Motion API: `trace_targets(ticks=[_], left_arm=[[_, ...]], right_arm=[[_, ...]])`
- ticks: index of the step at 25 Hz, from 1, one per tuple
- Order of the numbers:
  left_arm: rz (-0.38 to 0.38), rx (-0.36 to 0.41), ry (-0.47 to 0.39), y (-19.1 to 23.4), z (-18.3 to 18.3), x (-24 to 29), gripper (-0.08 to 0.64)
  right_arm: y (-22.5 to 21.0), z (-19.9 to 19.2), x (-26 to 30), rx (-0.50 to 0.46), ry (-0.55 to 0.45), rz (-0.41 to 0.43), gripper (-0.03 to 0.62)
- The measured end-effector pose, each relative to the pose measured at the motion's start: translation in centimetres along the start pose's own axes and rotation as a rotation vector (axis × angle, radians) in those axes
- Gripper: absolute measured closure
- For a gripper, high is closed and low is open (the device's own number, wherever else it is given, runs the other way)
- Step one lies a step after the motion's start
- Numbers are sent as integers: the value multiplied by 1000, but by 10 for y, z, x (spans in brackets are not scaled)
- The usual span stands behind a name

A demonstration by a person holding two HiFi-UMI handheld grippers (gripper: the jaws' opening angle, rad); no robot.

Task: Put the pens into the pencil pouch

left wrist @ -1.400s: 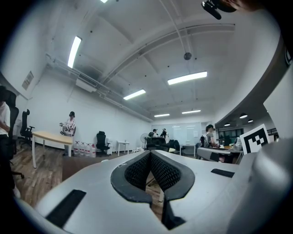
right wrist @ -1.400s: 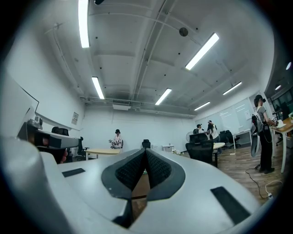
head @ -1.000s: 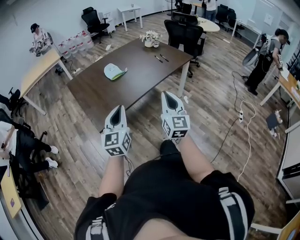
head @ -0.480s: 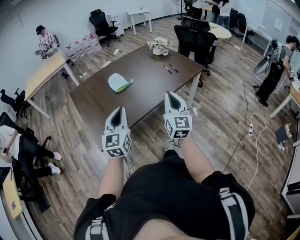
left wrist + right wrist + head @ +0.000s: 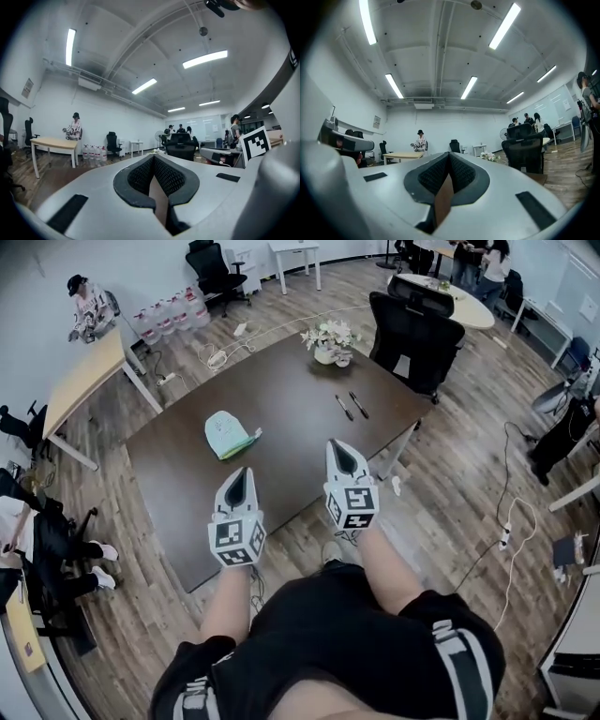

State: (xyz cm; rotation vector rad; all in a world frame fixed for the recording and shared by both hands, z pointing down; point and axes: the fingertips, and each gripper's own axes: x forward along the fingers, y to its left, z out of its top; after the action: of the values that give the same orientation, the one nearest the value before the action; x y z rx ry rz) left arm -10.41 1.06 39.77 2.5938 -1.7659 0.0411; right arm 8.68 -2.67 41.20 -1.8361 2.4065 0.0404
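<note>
**No pen in the pouch yet**

Both pens [image 5: 352,406] lie side by side on the dark table [image 5: 281,371], right of centre in the head view, well apart from the mint pencil pouch [image 5: 228,435] left of centre. The left gripper [image 5: 241,474] and right gripper [image 5: 340,446] are clenched on nothing (touching neither). Every step remains.

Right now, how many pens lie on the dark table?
2. The left pen and the right pen lie side by side near the table's far right edge, in front of the flowers. The pouch could hide more.
</note>
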Motion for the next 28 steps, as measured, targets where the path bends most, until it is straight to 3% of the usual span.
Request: trace_targets(ticks=[4,9,15,24,25,27,28], left_arm=[[57,-12,9,14,6,67,560],[128,-27,15,33,13,116,560],[185,-43,31,61,7,126,560],[190,-53,32,96,8,160,560],[186,-52,34,96,7,163,560],[174,-51,38,95,4,170,560],[168,-52,38,95,3,174,560]], right_arm=[[-31,-7,69,9,29,49,594],[-52,-6,130,19,47,104,594],[-39,-10,165,18,51,159,592],[-48,-10,199,34,24,128,594],[-49,-9,202,51,9,138,562],[-56,-9,209,82,-10,146,239],[-63,-11,214,86,-9,127,152]])
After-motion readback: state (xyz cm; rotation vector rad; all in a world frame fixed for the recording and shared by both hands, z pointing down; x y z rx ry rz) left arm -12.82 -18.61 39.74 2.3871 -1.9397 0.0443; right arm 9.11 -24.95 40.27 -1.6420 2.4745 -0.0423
